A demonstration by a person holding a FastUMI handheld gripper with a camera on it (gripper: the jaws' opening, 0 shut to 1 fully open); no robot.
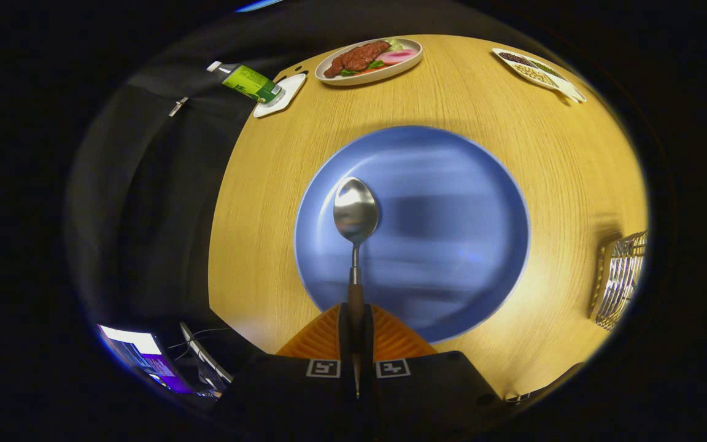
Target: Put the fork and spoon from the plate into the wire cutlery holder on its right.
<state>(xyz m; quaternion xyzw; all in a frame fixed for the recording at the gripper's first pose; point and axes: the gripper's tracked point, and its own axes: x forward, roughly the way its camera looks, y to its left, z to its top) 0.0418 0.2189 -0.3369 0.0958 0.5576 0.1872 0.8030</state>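
Between the two orange fingers (390, 337) of the gripper (355, 334) sits the dark handle of the spoon (356, 212), and both fingers press on it, so the jaws are closed on the spoon. Its long axis runs straight ahead along the fingers, with the bowl out in front over the blue plate (464, 184), apparently lifted clear of it, though the height cannot be judged. No fork lies on the plate's bare surface. The wire cutlery holder (620, 279) stands well off to the right of the plate, close to the table (255, 245) edge on that side, so the coming move is, as I judge it, a sideways carry to the right and then a turn to point the spoon down into the wire basket. Bare wood lies between plate and holder. The food dish (369, 59), the bottle (248, 82) and the small tray (537, 69) are far beyond, out of the way.
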